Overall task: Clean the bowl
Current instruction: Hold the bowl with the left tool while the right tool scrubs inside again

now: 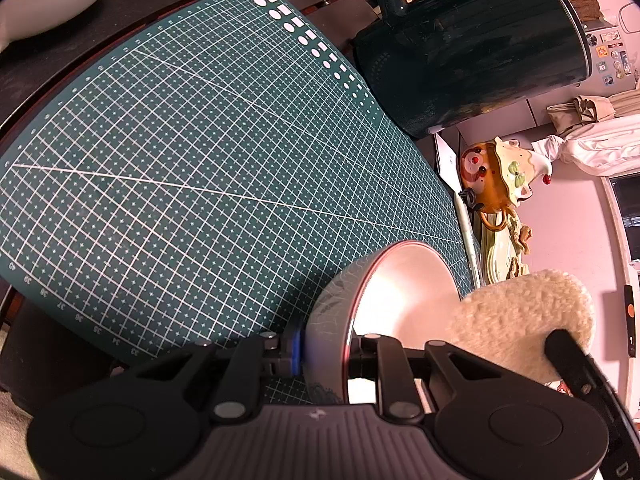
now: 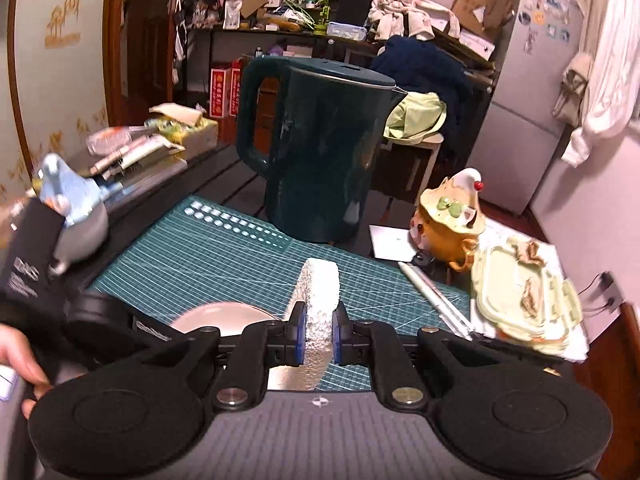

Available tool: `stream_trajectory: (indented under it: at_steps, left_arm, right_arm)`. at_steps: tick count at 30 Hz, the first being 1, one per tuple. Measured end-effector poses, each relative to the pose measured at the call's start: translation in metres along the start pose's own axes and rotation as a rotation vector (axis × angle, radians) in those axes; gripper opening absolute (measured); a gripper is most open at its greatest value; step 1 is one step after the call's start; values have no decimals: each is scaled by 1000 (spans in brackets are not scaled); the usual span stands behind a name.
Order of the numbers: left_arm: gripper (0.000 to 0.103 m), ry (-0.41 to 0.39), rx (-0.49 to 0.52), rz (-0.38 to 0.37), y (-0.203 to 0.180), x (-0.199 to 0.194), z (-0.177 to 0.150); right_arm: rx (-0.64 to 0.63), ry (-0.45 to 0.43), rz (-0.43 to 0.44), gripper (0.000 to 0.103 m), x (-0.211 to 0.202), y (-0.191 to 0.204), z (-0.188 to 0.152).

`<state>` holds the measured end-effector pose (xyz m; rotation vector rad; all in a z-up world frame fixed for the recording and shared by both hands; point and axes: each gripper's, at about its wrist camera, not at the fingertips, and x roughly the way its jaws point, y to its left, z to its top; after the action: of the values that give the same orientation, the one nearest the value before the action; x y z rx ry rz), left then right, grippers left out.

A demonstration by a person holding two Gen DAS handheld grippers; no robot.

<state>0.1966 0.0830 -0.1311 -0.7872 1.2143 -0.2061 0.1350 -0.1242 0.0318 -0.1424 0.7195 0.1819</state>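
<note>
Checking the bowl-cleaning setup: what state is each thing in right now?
bowl: tipped on edge, rim clamped
left gripper: shut on bowl
sponge: upright, beside the bowl
right gripper: shut on sponge
kettle: upright, lid closed
cutting mat: flat on table

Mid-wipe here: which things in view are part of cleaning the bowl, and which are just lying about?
In the job: bowl, gripped at its rim by the left gripper; white sponge, held in the right gripper.

Lying about: kettle, cutting mat, orange teapot, pen, container lid.
</note>
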Motion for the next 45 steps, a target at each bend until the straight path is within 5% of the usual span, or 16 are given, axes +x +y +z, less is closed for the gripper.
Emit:
stream_trajectory:
  at_steps: [6,11,20,37,39,43,45]
  left_arm:
    - [18,0,1,1,-22,-8,4]
    - [18,0,-1,0,-25,-9,3]
    - [18,0,0,1,-27,-14,-1]
    - [18,0,1,2,-25,-13,-1]
    - [18,0,0,2,-30,-13,0]
    - [18,0,1,3,-30,-13,-1]
    - [18,0,1,3,-30,-13,-1]
  right_arm:
    - [68,123,135,11,26,4,-11]
    - [53,167,140,12,42,14,-19]
    - [-39,138,7,11,36,22,-22]
    - [-18,29,-55,12,7,2,-4]
    - [19,6,-43,12,1,-6,0]
    - [181,3,157,12,0,-23,2]
    - [185,16,184,12,5,-21,0]
